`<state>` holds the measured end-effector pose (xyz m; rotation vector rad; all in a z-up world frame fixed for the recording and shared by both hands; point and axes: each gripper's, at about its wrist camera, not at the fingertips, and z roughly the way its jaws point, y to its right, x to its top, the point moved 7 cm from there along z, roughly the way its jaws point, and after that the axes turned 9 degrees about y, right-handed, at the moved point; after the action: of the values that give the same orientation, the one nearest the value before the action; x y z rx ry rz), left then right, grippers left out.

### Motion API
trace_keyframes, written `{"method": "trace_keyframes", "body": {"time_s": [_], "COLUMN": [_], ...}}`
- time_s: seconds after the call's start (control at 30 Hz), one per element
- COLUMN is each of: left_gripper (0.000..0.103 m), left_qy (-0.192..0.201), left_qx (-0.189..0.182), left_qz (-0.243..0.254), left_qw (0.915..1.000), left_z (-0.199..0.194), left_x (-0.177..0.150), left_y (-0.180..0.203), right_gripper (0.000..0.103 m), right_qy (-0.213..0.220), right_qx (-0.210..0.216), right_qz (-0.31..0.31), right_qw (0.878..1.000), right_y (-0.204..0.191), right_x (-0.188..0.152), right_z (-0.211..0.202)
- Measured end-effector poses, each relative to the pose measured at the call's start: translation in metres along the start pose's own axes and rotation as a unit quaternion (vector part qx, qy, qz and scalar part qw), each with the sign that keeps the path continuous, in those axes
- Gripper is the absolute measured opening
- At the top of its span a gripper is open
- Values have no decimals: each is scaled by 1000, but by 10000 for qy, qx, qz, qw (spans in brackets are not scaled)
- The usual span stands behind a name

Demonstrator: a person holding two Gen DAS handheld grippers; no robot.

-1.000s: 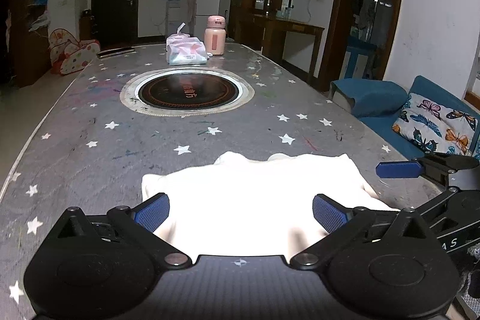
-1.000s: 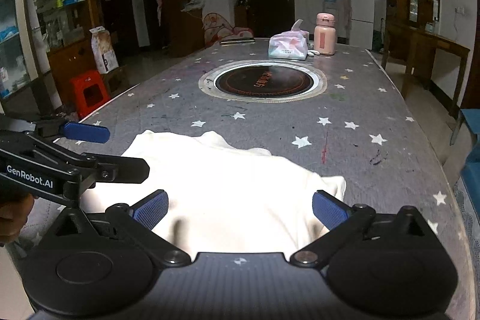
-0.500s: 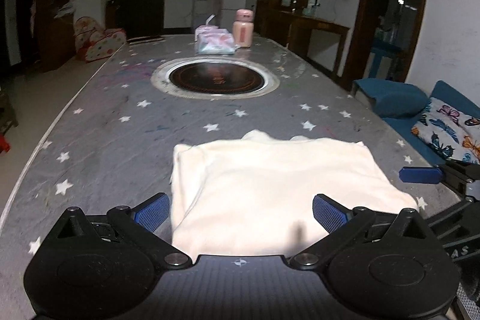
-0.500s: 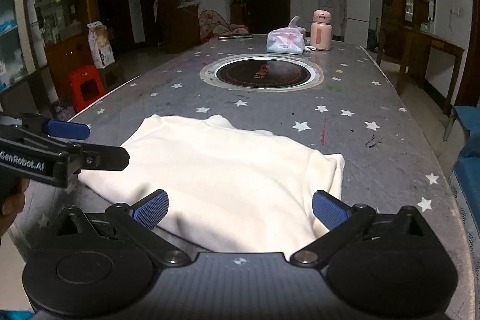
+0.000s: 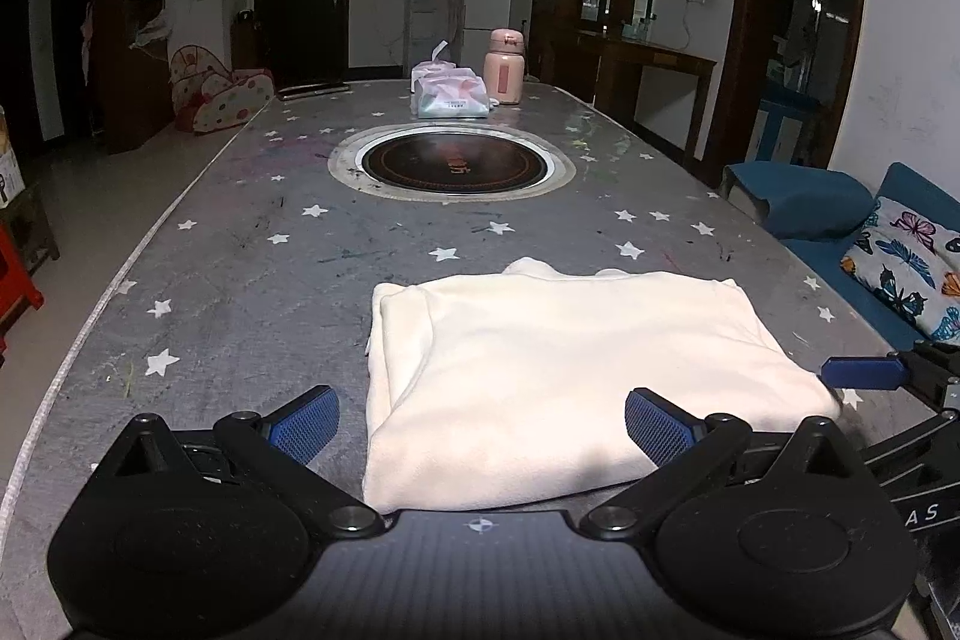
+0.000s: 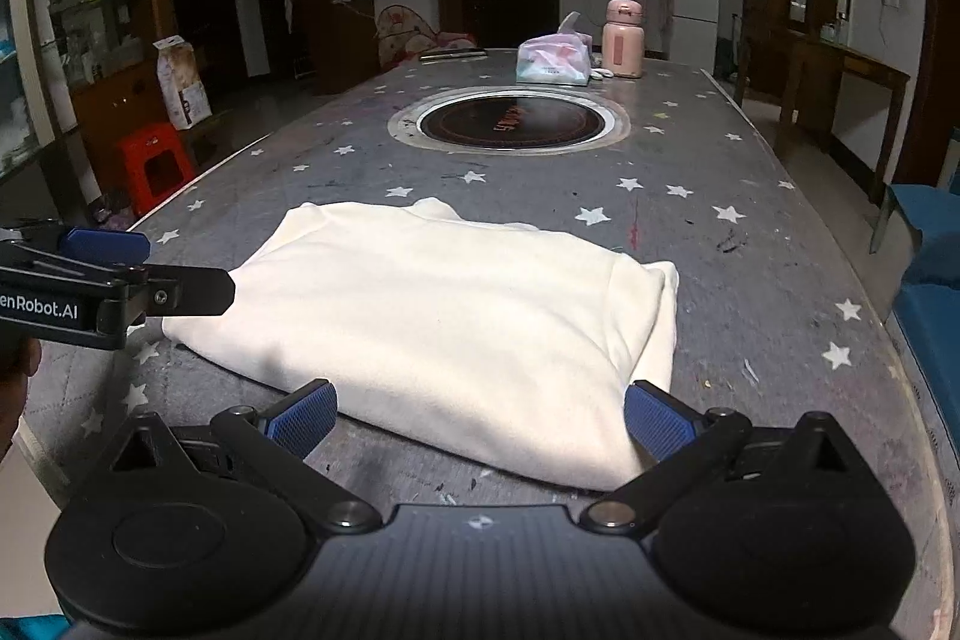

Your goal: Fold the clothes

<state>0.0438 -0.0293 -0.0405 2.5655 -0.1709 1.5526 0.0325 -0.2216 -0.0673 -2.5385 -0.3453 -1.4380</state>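
Just ahead of both wide-open, empty claws, left claw [image 5: 480, 421] and right claw [image 6: 477, 415], the folded cream fleece garment [image 5: 558, 370] lies crosswise on the star-patterned grey counter [image 5: 252, 280], equally near each.

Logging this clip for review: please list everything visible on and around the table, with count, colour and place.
Folded garment: one, cream, near end of the table.
Table: one, grey with white stars.
Round cooktop: one, black with a silver rim, set in the table's middle.
Tissue packs: two, pink-white, far end.
Flask: one, pink, beside the tissue packs.
Fridge: one, white, back wall.
Stool: one, red, on the floor by the shelves.
Butterfly cushion: one, white, on the blue sofa.
Left gripper: black with blue pads, open, over the garment's near edge.
Right gripper: same, open.
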Motion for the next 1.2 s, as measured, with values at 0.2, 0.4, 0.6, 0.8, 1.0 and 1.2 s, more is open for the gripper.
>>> {"method": "trace_keyframes", "body": {"time_s": [0.2, 0.4, 0.6, 0.8, 1.0, 1.2], "left_gripper": [103, 103, 103, 103, 103, 103], "left_qy": [-80, -160, -298, -325, -379, -450], "left_qx": [-19, -29, 1, 76, 66, 66], "left_qz": [-4, -6, 17, 30, 90, 126], "left_qw": [10000, 9999, 9996, 9994, 9992, 9989], "left_z": [-4, -6, -5, -6, -5, -4], "left_x": [-5, -10, -16, -18, -21, -23], "left_y": [5, 9, 14, 13, 15, 16], "right_gripper": [103, 103, 103, 103, 103, 103], "right_qy": [49, 94, 80, 41, -1, -22], "right_qx": [-42, -72, -94, -100, -115, -122], "right_qz": [182, 407, 386, 451, 467, 468], "right_qw": [9998, 9991, 9992, 9989, 9988, 9988], "right_y": [0, 1, -1, 0, -1, -2], "right_x": [-4, -6, -7, -10, -12, -12], "right_z": [-7, -11, -14, -15, -14, -14]}}
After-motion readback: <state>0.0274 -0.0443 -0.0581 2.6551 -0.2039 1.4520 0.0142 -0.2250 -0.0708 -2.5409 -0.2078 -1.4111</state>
